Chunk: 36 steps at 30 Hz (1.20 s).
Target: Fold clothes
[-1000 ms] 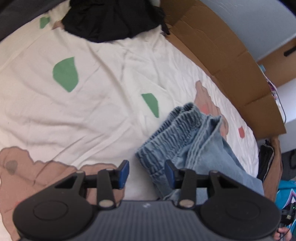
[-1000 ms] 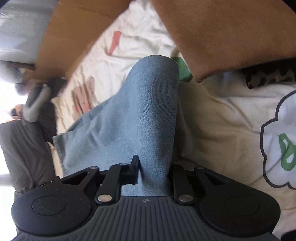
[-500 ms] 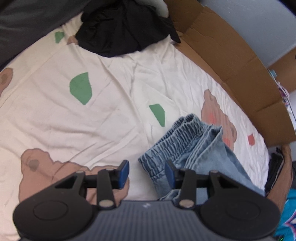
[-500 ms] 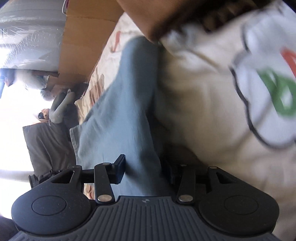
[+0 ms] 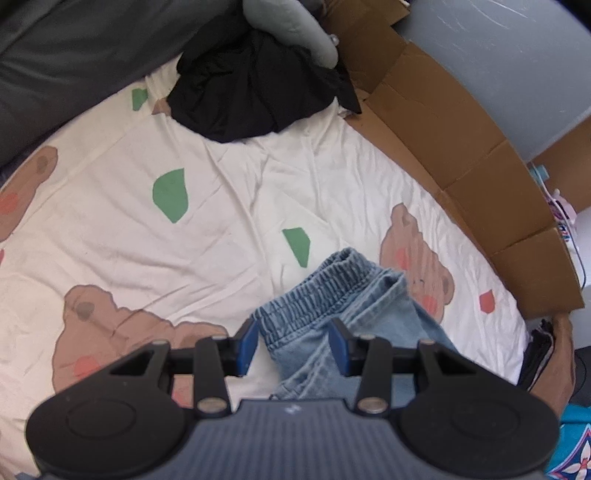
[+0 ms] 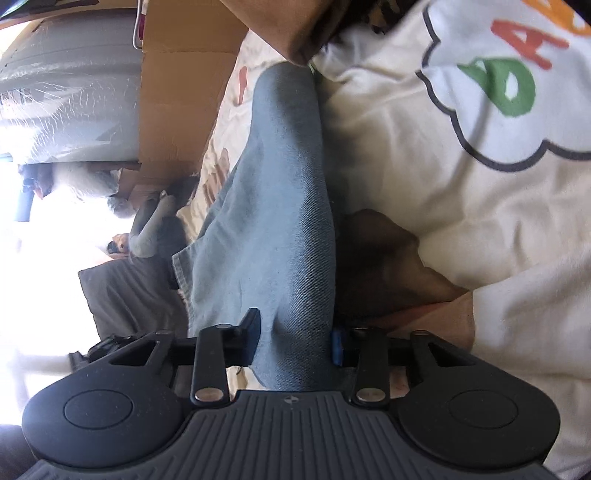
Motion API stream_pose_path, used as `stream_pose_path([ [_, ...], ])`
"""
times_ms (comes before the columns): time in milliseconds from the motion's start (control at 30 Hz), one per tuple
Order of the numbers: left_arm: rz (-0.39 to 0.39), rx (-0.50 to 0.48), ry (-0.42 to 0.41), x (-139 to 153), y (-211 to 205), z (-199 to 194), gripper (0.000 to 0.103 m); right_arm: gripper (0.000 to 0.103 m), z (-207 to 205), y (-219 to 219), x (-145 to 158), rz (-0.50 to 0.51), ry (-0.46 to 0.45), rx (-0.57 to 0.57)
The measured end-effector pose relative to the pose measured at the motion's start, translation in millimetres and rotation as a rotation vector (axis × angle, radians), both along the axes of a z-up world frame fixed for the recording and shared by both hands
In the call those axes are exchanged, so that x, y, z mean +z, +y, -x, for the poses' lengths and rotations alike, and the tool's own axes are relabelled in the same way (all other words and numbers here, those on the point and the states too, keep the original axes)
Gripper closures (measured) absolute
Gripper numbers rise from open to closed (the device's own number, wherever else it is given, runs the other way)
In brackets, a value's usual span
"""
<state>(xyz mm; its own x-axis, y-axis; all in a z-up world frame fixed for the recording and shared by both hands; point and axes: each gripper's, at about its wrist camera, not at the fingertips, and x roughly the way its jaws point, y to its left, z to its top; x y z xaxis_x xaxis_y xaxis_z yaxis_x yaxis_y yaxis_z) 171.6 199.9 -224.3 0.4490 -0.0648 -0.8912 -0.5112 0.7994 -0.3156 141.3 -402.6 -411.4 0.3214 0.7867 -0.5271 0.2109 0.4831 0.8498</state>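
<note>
Light blue denim jeans [image 5: 332, 295] lie on the cream printed bedsheet [image 5: 221, 221], elastic waistband toward the far end. My left gripper [image 5: 293, 343] is open, its blue pads either side of the waistband corner, just above it. In the right wrist view a jeans leg [image 6: 277, 221] runs lengthwise between the fingers of my right gripper [image 6: 293, 341], which is open around the cloth. The fold end of the leg reaches a brown garment [image 6: 280, 33].
A black garment [image 5: 255, 85] is piled at the far end of the bed by a grey pillow [image 5: 291, 26]. A cardboard wall [image 5: 461, 147] lines the right side. A cream sweatshirt with a coloured print [image 6: 498, 122] lies right of the jeans leg.
My left gripper pulled back and lifted, so more of the bed shows, with the waistband now between its pads. My right gripper's jaws widened from pinching the jeans leg and the view rolled.
</note>
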Motion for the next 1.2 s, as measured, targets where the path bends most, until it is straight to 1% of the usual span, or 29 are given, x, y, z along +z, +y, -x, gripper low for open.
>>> stream_pose_path([
  [100, -0.012, -0.003, 0.003, 14.5, -5.8, 0.2, 0.059, 0.091, 4.5, -0.5, 11.7, 0.022, -0.004, -0.022],
  [267, -0.069, -0.028, -0.001, 38.8, -14.9, 2.9, 0.058, 0.092, 9.0, -5.9, 24.8, 0.010, 0.018, -0.069],
  [333, -0.074, -0.034, -0.008, 40.7, -17.6, 1.9, 0.055, 0.093, 8.5, -5.2, 27.9, 0.003, 0.040, -0.079],
  [433, -0.070, -0.039, -0.005, 37.2, -21.0, -0.7, 0.055, 0.094, 11.1, -13.7, 35.3, 0.010, 0.059, -0.095],
  [500, -0.048, -0.052, -0.017, 31.9, -24.5, -2.2, 0.055, 0.095, 13.3, -22.0, 40.1, 0.031, 0.080, -0.110],
  [600, -0.043, -0.095, 0.003, 11.8, -28.5, -7.0, 0.055, 0.095, 11.4, -20.6, 44.5, 0.066, 0.103, -0.115],
  [667, -0.040, -0.124, 0.017, -1.8, -31.2, -10.3, 0.055, 0.095, 11.1, -20.1, 40.1, 0.092, 0.121, -0.119],
  [733, -0.037, -0.153, 0.031, -15.4, -33.9, -13.5, 0.055, 0.094, 11.3, -19.5, 33.3, 0.141, 0.142, -0.114],
  [767, -0.035, -0.168, 0.038, -22.2, -35.3, -15.1, 0.055, 0.092, 12.2, -20.2, 31.2, 0.171, 0.152, -0.121],
  [833, -0.031, -0.191, 0.048, -34.9, -37.0, -16.8, 0.055, 0.085, 14.3, -22.1, 27.5, 0.234, 0.171, -0.140],
  [933, -0.024, -0.221, 0.056, -51.8, -38.6, -16.8, 0.055, 0.078, 21.4, -27.1, 38.2, 0.285, 0.141, -0.159],
  [1000, -0.018, -0.240, 0.058, -60.5, -40.5, -17.1, 0.055, 0.071, 26.3, -30.5, 46.1, 0.317, 0.118, -0.172],
  [1067, -0.013, -0.253, 0.062, -68.1, -41.0, -17.6, 0.055, 0.070, 29.5, -32.1, 54.7, 0.340, 0.095, -0.179],
  [1100, -0.011, -0.249, 0.065, -72.4, -40.2, -17.3, 0.054, 0.067, 29.8, -31.6, 59.7, 0.344, 0.084, -0.178],
  [1200, 0.014, -0.236, 0.070, -83.9, -37.9, -13.4, 0.052, 0.066, 28.9, -28.9, 71.0, 0.352, 0.060, -0.178],
])
